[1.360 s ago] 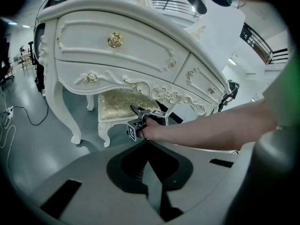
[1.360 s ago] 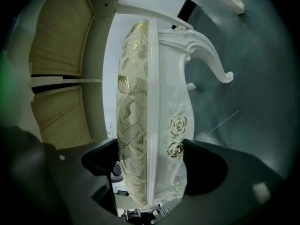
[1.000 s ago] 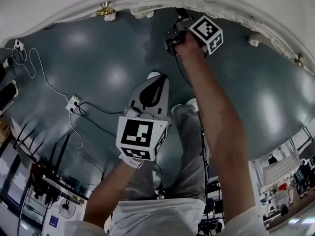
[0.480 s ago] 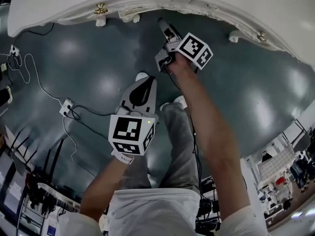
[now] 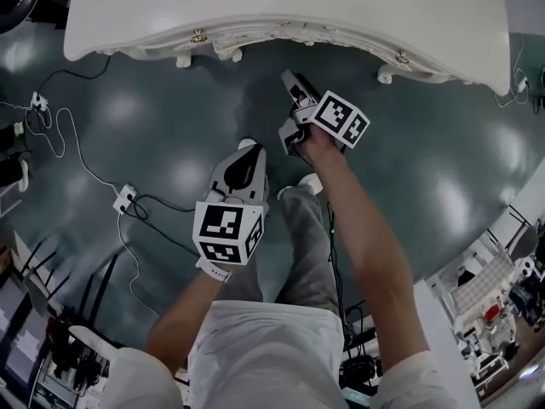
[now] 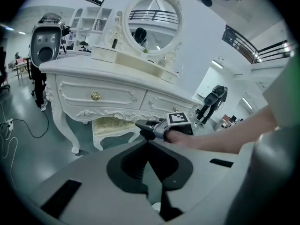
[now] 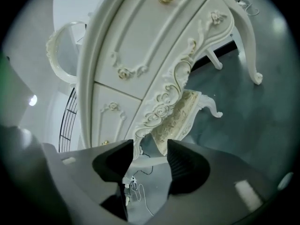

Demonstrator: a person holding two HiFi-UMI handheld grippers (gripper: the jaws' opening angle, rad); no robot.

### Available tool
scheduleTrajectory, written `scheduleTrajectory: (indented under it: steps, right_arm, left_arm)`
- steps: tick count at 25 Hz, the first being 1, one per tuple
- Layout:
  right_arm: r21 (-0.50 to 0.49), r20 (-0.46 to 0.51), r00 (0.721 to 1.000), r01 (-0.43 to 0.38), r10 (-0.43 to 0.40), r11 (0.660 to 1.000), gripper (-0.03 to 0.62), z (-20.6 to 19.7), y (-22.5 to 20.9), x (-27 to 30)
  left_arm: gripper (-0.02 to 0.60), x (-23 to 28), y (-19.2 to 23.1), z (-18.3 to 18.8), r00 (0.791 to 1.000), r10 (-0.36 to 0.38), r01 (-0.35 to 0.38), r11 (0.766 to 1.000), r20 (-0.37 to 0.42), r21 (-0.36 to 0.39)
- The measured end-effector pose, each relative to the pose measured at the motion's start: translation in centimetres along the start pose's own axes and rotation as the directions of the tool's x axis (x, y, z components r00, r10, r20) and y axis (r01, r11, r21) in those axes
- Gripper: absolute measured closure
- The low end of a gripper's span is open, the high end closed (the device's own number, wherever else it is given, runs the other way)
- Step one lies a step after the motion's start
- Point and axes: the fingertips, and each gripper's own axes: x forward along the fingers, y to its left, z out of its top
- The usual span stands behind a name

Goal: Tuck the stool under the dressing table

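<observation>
Stool sits beneath the dressing table. Right gripper, its jaws just closing to half apart, holds nothing. Left gripper is closed and empty.

1. A glossy, dark teal-grey floor shows soft round reflections of overhead lamps.
2. A thin white cable snakes across it to a white power strip.
3. Plain white walls rise to a dark-railed upper gallery.
4. A white open shelving unit stands at the back, and a bright strip light glows on the wall.
</observation>
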Motion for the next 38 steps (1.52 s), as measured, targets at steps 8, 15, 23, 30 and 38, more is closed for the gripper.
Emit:
scheduleTrajectory:
  steps: [8,15,23,30,38]
  right_arm:
    - [-0.166,-0.031,0.999,0.003,-0.009,0.986,0.503,0.2,5.5,-5.5]
    - [-0.297,-0.049,0.999,-0.032,0.019,0.954,0.54,-0.5,11.0,-10.8]
    - [-0.452,-0.04,0.997,-0.082,0.071,0.888,0.58,-0.5,18.5,-16.0]
    - [-0.576,0.037,0.997,-0.034,0.068,0.817,0.58,1.7,23.7,-21.6]
    - [-0.726,-0.015,0.996,-0.075,0.093,0.684,0.58,1.8,30.0,-27.6]
  left_arm:
    - [0.572,-4.5,-2.7,2.5,0.999,-0.024,0.023,1.0,0.024,0.015]
    - [0.572,-8.3,-4.5,4.7,0.998,-0.033,0.033,0.999,0.053,0.001]
    - [0.572,-12.8,-5.0,7.0,0.996,-0.045,0.046,0.999,0.081,-0.003]
    - [0.572,-16.2,-5.0,8.7,0.991,-0.079,0.081,0.997,0.106,-0.011]
    - [0.572,-19.5,-5.4,12.3,0.978,-0.127,0.118,0.991,0.165,0.063]
